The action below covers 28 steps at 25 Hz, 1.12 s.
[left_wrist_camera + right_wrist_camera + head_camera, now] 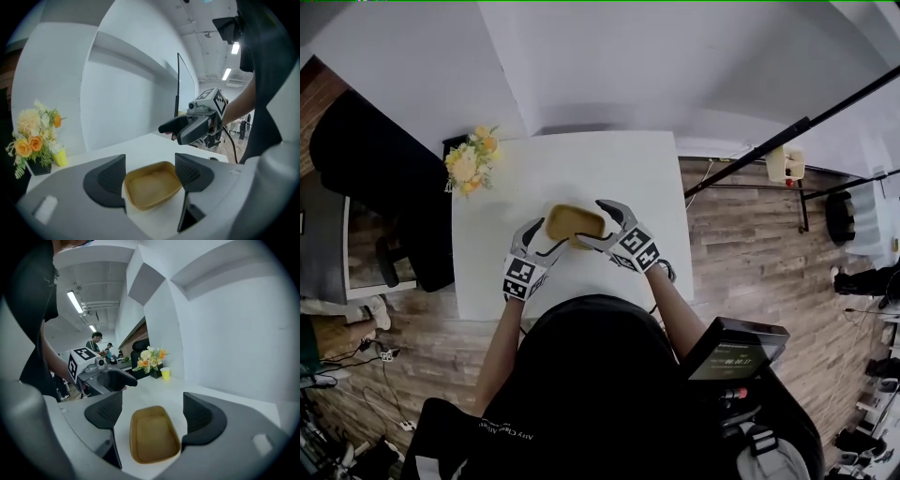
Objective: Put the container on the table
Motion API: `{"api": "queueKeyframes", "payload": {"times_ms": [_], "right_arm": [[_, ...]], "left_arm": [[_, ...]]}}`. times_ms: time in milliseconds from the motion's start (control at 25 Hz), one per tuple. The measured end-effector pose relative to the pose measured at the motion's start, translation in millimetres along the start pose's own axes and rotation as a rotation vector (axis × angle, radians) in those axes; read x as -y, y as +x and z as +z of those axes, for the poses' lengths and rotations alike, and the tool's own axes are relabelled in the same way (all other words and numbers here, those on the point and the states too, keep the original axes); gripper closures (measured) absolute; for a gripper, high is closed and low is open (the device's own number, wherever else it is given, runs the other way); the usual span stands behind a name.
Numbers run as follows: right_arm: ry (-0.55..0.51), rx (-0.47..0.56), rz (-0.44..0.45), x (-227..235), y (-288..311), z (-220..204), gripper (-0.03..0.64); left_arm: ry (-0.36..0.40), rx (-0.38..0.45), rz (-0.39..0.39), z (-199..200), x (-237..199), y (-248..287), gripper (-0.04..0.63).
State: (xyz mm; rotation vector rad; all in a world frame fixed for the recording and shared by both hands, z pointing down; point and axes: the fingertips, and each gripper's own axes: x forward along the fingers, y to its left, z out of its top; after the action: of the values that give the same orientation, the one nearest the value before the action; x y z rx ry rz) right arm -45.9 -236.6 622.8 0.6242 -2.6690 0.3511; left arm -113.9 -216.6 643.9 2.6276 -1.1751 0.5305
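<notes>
Flowers [470, 159] and a yellow cup [165, 373] stand well apart from the container [573, 223].

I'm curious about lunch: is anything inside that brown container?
Nothing shows inside: the brown container has a bare floor. The right gripper's open jaws cover bits of its rim, and whatever lies under it on the white table is hidden.

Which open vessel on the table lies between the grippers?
The shallow tan container, with the left gripper and right gripper either side; the small yellow cup stands beside the flowers.
</notes>
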Motion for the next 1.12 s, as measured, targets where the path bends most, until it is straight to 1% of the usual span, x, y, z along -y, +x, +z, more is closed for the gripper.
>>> {"api": "queueKeyframes", "payload": {"times_ms": [200, 280, 400, 480, 560, 680, 840, 960, 1040, 1120], "right_arm": [[-0.049, 0.055, -0.005, -5.5, -5.9, 31.5, 0.231], [-0.072, 0.086, -0.007, -7.7, -9.1, 47.4, 0.263], [-0.105, 0.131, -0.014, -11.6, -15.8, 71.9, 0.296], [-0.122, 0.153, -0.021, -13.3, -21.3, 88.7, 0.302], [-0.142, 0.192, -0.026, -15.6, -29.0, 110.6, 0.324], [-0.182, 0.276, -0.032, -22.0, -40.6, 148.2, 0.348], [-0.21, 0.343, -0.038, -33.7, -55.2, 187.9, 0.381], [-0.216, 0.37, -0.05, -36.3, -59.1, 205.0, 0.394], [-0.227, 0.393, -0.063, -37.8, -62.3, 213.9, 0.396], [-0.239, 0.423, -0.08, -40.1, -70.1, 223.6, 0.414]], "left_arm": [[0.044, 0.077, 0.001, 42.9, -6.0, -7.9, 0.273], [0.059, 0.109, -0.002, 62.1, -7.7, -10.8, 0.295], [0.075, 0.149, 0.006, 84.7, -9.2, -16.6, 0.304], [0.086, 0.172, 0.013, 99.2, -9.1, -21.1, 0.305], [0.1, 0.204, 0.02, 119.6, -7.6, -25.5, 0.312], [0.093, 0.248, 0.036, 148.3, -8.6, -34.7, 0.33], [0.115, 0.321, 0.067, 186.0, -11.9, -51.7, 0.361], [0.126, 0.372, 0.095, 213.6, -17.3, -65.2, 0.387], [0.125, 0.41, 0.095, 231.9, -16.9, -74.7, 0.4], [0.149, 0.45, 0.095, 248.1, -14.4, -82.1, 0.408]]}}
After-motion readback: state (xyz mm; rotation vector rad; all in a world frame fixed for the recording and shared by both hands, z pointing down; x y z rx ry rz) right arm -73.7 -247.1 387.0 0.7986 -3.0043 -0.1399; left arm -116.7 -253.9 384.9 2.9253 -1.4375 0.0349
